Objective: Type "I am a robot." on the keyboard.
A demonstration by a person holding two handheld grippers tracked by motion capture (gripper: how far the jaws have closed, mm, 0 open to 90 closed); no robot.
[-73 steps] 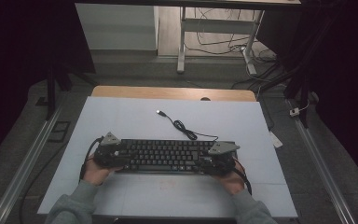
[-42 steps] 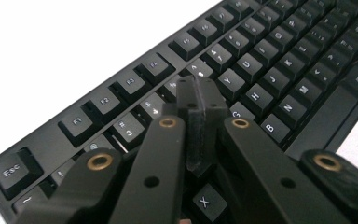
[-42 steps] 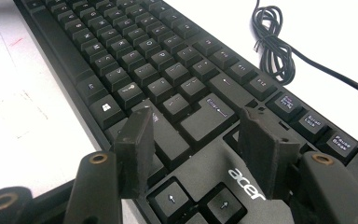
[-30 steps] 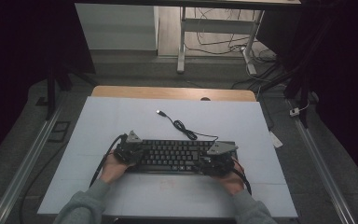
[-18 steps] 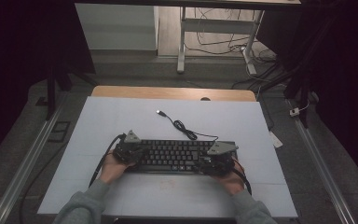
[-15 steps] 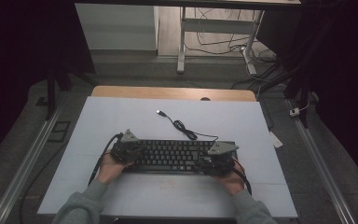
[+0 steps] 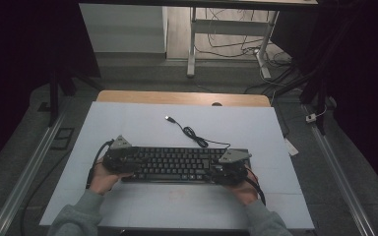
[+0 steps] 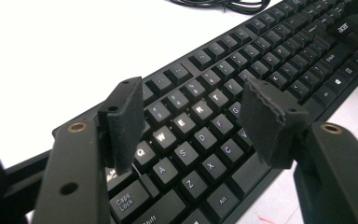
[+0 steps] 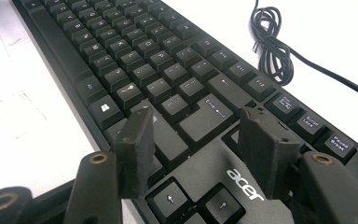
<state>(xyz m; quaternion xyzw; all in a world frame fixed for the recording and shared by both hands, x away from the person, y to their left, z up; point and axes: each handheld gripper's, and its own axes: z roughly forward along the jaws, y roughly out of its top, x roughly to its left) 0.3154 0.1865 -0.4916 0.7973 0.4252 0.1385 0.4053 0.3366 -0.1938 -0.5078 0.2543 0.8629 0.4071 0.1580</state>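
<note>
A black Acer keyboard (image 7: 177, 164) lies across the near half of the white mat (image 7: 128, 120). Its cable (image 7: 193, 132) curls away to a loose USB plug (image 7: 168, 118). My left gripper (image 7: 125, 158) hovers over the keyboard's left end. In the left gripper view, the left gripper (image 8: 193, 123) has just been opening its jaws; they stand apart above the Q, W, E keys (image 8: 182, 123) with nothing between them. My right gripper (image 7: 225, 169) is at the right end. In the right gripper view, the right gripper (image 9: 198, 149) stands open over the arrow-key block (image 9: 172, 198).
A wooden table edge (image 7: 182, 97) shows behind the mat. Metal rails run along the floor at left (image 7: 24, 182) and right (image 7: 342, 184). A small white tag (image 7: 291, 146) lies off the mat's right edge. Cables and a desk frame (image 7: 192, 44) stand farther back.
Compared with a second ago, the left gripper has drawn back a little toward the keyboard's left end. The right gripper and the keyboard have kept still.
</note>
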